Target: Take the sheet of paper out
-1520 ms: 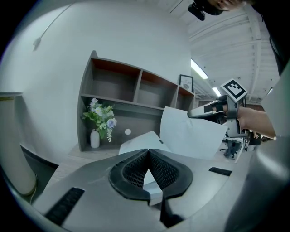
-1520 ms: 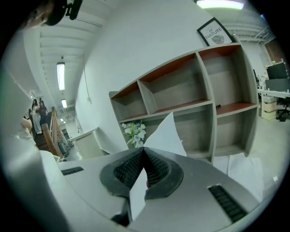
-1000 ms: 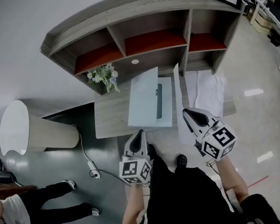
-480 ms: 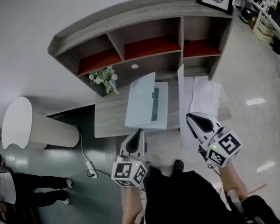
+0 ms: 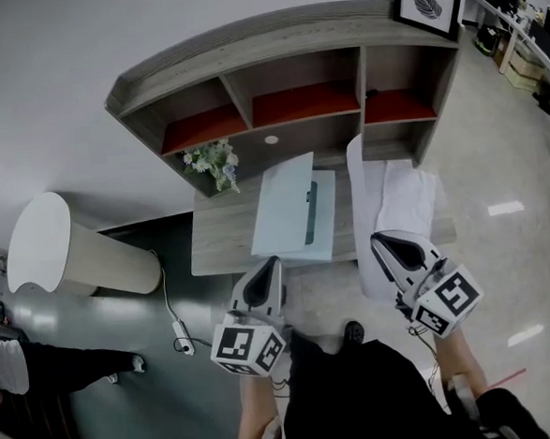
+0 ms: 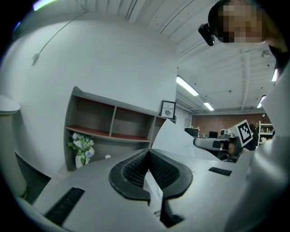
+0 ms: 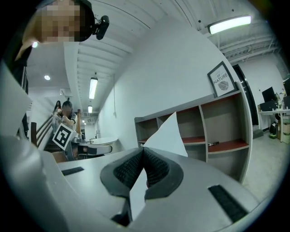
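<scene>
My right tool point(image 5: 378, 240) lifts the pinched sheet of paper point(image 5: 357, 185) higher, outside the folder point(image 5: 324, 218). My left tool point(image 5: 270, 261) pinches its cover point(image 5: 285, 199)

The head camera looked steeply down from high above onto the desk point(image 5: 223, 250) and the shelf unit point(image 5: 272, 45). The cameras on the left gripper point(image 5: 276, 261) and right gripper point(image 5: 376, 239) sat close behind their jaws, facing level. All three views shared that shelf unit.

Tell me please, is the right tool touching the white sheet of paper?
Touching. The right gripper view shows the right tool shut on the sheet of paper, which passes between its pads.
</scene>
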